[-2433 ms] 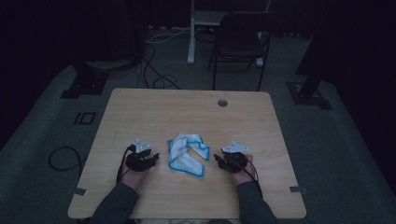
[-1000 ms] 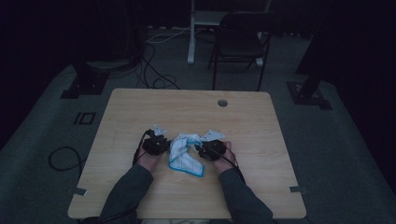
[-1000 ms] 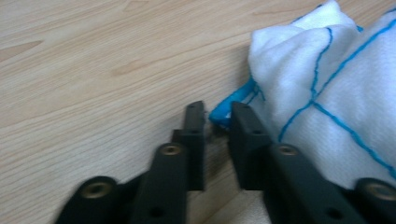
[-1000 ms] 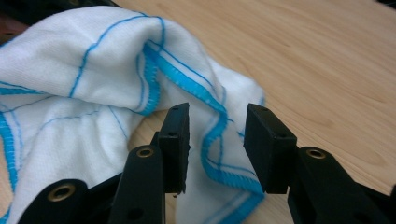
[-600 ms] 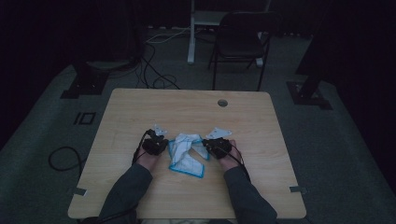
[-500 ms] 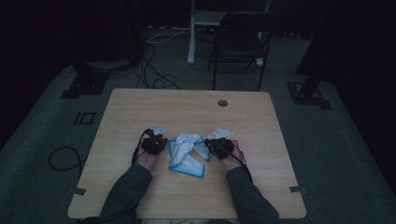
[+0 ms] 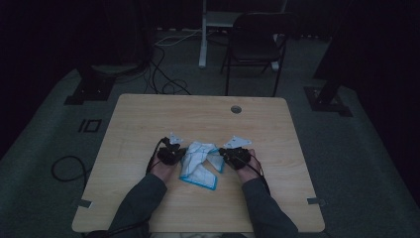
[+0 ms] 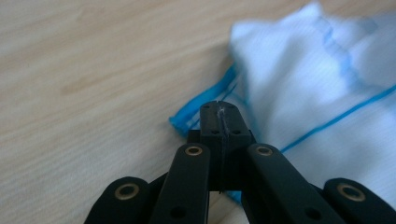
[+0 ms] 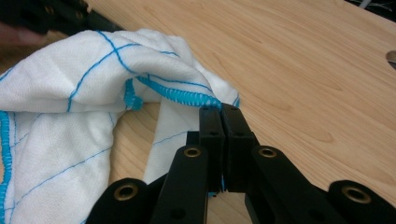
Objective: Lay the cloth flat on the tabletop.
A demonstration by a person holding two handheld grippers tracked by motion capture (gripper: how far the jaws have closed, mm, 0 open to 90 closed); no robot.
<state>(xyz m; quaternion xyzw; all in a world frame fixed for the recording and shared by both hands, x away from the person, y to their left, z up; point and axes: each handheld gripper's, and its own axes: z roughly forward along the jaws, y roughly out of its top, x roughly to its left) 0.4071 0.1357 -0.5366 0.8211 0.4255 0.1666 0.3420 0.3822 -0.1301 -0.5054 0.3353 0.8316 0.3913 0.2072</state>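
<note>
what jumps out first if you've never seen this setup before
The white cloth with blue stitched edges lies crumpled near the front middle of the wooden table, bright against the dark room. The left gripper is shut on its blue hem on one side, and the right gripper pinches the opposite edge.

1. We have bare tabletop (image 7: 148,119) across the whole far half, broken by one round hole (image 7: 236,109) near the far edge.
2. Between our left tool (image 7: 179,154) and right tool (image 7: 219,156) the crumpled cloth (image 7: 198,163) takes up the gap.
3. Outward of each hand, toward the side edges, the wood lies open.
4. Beyond the far edge a chair (image 7: 252,47) stands on the floor.
</note>
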